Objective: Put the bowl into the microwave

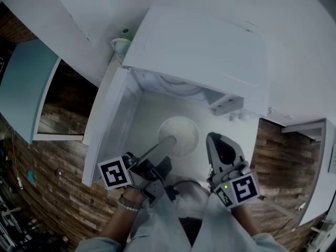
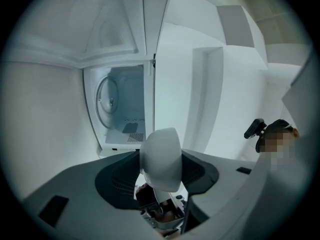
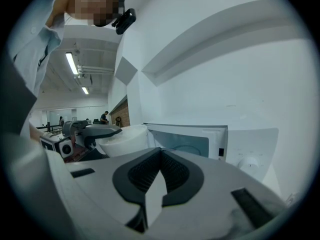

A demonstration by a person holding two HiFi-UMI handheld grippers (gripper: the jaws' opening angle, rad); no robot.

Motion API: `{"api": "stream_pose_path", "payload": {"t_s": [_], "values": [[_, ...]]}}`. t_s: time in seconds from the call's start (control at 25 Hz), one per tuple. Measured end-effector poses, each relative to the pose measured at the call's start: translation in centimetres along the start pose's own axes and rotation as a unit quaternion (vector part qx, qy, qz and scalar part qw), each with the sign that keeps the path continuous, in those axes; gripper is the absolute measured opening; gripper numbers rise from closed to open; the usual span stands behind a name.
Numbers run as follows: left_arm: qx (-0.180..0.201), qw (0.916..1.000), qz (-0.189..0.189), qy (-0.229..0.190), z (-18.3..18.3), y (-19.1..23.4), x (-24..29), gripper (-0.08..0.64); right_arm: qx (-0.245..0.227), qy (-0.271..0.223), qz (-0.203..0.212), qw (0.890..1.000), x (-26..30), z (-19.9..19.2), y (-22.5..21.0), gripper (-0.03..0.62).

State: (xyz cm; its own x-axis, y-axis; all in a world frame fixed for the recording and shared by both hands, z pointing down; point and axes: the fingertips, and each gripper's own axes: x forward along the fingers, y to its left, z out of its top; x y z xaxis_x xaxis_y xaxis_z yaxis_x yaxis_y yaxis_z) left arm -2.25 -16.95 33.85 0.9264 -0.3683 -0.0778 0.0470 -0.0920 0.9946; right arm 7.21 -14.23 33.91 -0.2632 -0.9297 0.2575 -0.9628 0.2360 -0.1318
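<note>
The left gripper (image 1: 169, 140), clamped on the bowl (image 1: 182, 132), holds it before the open microwave (image 1: 210, 56), with the right gripper (image 3: 161, 159) shut and empty; next the bowl probably needs easing inside.

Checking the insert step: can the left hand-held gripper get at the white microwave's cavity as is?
Probably yes: the white microwave's door stands open, its cavity faces the left hand-held gripper with nothing between them, and the round white bowl in its grip looks narrower than the opening.

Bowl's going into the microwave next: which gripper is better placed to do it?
Left. The left gripper is clamped on the rim of the bowl, with the open microwave straight ahead of its jaws. The right gripper is shut and empty, beside the bowl.
</note>
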Motion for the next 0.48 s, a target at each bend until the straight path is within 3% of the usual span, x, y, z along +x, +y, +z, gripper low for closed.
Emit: {"api": "stream_pose_path", "payload": {"t_s": [0.48], "values": [[0.016, 0.9992, 0.030, -0.023, 2.3, 3.2, 2.9, 0.209, 0.010, 0.031, 0.021, 0.999, 1.8, -2.2, -1.6, 0.005]]}}
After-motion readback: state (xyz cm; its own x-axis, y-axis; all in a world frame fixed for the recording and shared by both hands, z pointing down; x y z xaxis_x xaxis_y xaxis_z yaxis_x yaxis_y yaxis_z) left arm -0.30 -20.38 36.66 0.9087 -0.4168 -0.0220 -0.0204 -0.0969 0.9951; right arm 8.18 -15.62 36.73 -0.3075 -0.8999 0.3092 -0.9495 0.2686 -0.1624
